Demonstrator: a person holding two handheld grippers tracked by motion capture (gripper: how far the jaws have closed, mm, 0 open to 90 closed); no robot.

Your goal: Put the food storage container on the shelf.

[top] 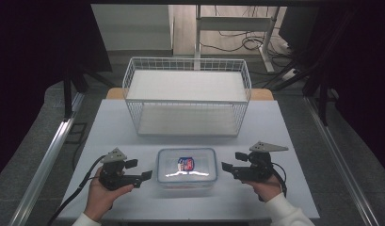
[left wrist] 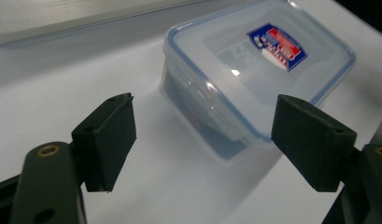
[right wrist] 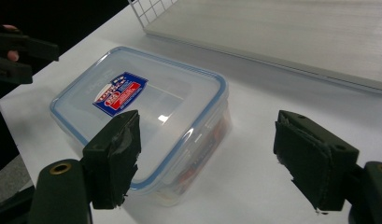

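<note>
A clear plastic food box (top: 186,167) with a blue-rimmed lid and a red and blue label sits near the front edge of the white table (top: 275,127). My left gripper (top: 139,170) rests just left of the box, held in a hand, jaws open and pointing at its side. In the left gripper view the box (left wrist: 254,60) lies beyond the open jaws of that gripper (left wrist: 205,105), with nothing between them. My right gripper (top: 232,161) stands just right of the box, also open. Its own view has the box (right wrist: 137,102) ahead and to the left of the gripper (right wrist: 209,119), untouched.
A white wire basket rack (top: 188,60) with two pale shelf boards stands behind the box at mid-table. Its lower board (right wrist: 291,32) is close behind the box. Table legs and cables lie on the floor beyond. Dark curtains flank both sides.
</note>
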